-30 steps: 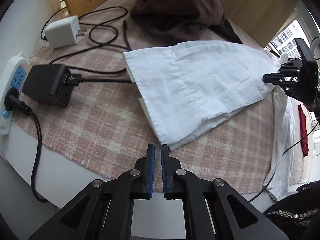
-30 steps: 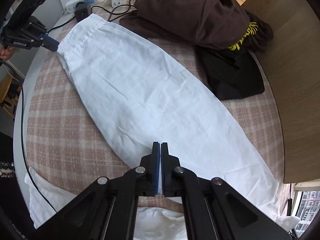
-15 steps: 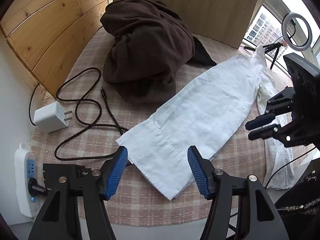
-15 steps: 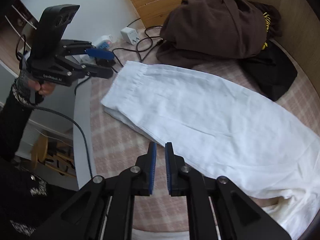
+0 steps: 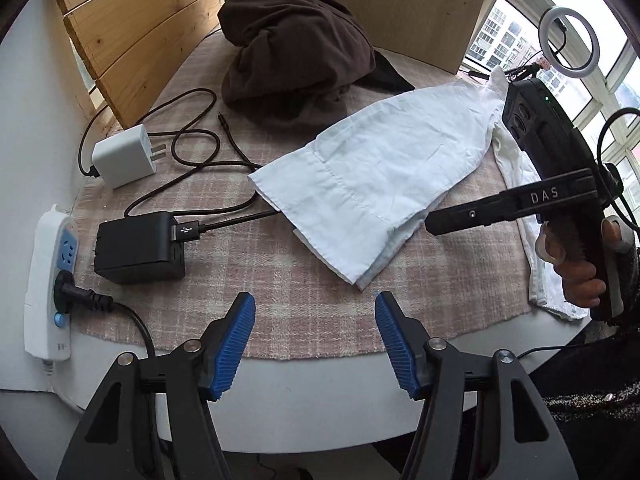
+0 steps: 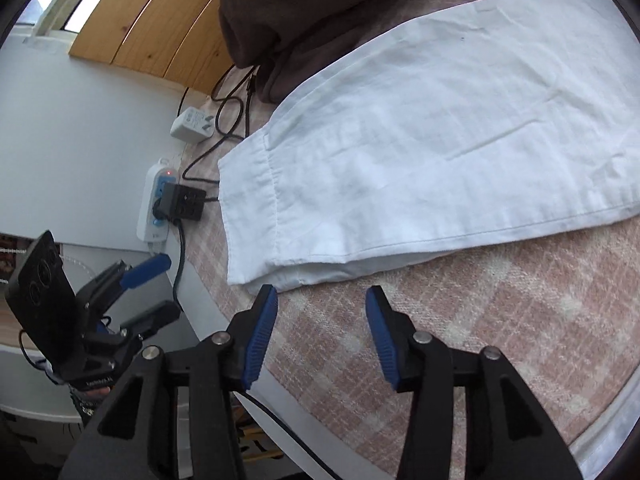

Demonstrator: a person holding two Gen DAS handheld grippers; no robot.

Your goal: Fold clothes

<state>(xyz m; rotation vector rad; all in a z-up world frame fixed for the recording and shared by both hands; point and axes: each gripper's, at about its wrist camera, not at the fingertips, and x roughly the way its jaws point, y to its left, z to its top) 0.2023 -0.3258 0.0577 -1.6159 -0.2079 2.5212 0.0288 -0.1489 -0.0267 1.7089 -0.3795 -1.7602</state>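
Progress, left to right: left hand-held gripper open, empty. White cotton garment folded lengthwise, flat on pink-checked bench; cross-folds judged outstanding. Right hand-held gripper opening, empty, near waistband corner. Brown clothes heap unfolded.

folded garment: white, plain
heaped garment: dark brown
cloth on the bench: pink and cream check
left gripper: black frame, blue ribbed pads
right gripper: black frame, blue ribbed pads
power strip: white, blue sockets
adapter: black
charger: white
wall panels: light wood with knots
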